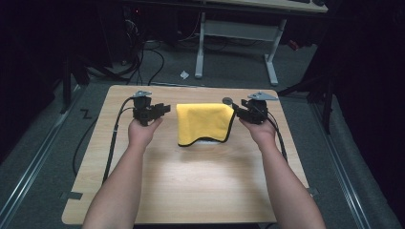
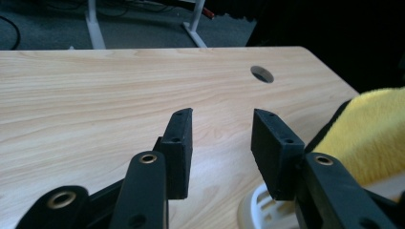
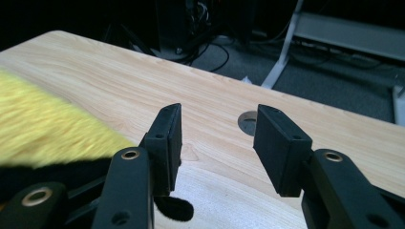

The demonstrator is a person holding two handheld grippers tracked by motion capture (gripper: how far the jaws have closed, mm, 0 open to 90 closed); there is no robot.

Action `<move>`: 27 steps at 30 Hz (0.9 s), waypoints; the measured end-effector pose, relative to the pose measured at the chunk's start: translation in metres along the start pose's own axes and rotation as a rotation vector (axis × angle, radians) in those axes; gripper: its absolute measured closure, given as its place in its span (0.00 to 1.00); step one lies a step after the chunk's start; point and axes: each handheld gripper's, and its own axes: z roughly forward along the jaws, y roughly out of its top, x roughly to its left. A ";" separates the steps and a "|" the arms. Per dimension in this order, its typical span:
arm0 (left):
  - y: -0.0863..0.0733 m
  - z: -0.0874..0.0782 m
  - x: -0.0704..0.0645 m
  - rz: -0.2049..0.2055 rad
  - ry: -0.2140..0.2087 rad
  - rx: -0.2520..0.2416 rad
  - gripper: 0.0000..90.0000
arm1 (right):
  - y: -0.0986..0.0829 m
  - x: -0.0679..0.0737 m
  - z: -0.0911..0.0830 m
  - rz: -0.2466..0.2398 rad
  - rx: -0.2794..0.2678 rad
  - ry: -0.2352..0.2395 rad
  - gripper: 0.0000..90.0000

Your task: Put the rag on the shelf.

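A yellow cloth [image 1: 205, 123] with a black hem lies draped over a white object [image 1: 208, 141] at the back middle of the wooden table [image 1: 191, 181]. My left gripper [image 1: 165, 108] is held just left of the cloth, its jaws open and empty. In the left gripper view the gripper [image 2: 222, 129] has bare wood between its jaws, the cloth [image 2: 372, 133] at the right and a white ribbed object [image 2: 258, 210] below. My right gripper [image 1: 237, 111] sits at the cloth's right edge, also open. In the right gripper view the gripper [image 3: 219, 129] has the cloth [image 3: 47, 124] to its left.
A round cable hole [image 1: 227, 100] pierces the table just behind the cloth's right corner. Beyond the table are a white desk frame [image 1: 236, 33], floor cables [image 1: 143, 62] and a scrap of paper [image 1: 184, 75]. Bare wood [image 1: 200, 191] fills the near half of the table.
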 end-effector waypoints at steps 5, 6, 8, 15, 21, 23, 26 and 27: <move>-0.008 -0.019 -0.006 0.042 0.030 -0.024 0.66 | -0.004 0.005 -0.017 -0.027 -0.007 -0.016 0.59; -0.010 -0.022 -0.008 0.055 0.040 -0.030 0.65 | -0.004 0.006 -0.021 -0.033 -0.009 -0.017 0.58; -0.014 -0.028 -0.011 0.076 0.047 -0.034 0.64 | -0.006 0.007 -0.029 -0.032 -0.031 -0.018 0.60; -0.024 -0.049 -0.022 0.117 0.065 -0.050 0.57 | -0.014 0.012 -0.056 -0.047 -0.056 -0.047 0.62; -0.038 -0.067 -0.028 0.121 0.065 -0.069 0.55 | -0.023 0.021 -0.075 -0.089 -0.043 -0.069 0.58; -0.046 -0.074 -0.030 0.118 0.060 -0.077 0.54 | -0.025 0.026 -0.081 -0.107 -0.021 -0.069 0.56; -0.061 -0.084 -0.031 0.110 0.053 -0.081 0.54 | -0.033 0.033 -0.093 -0.118 -0.034 -0.068 0.57; -0.066 -0.087 -0.032 0.108 0.047 -0.080 0.54 | -0.034 0.036 -0.095 -0.127 -0.018 -0.062 0.57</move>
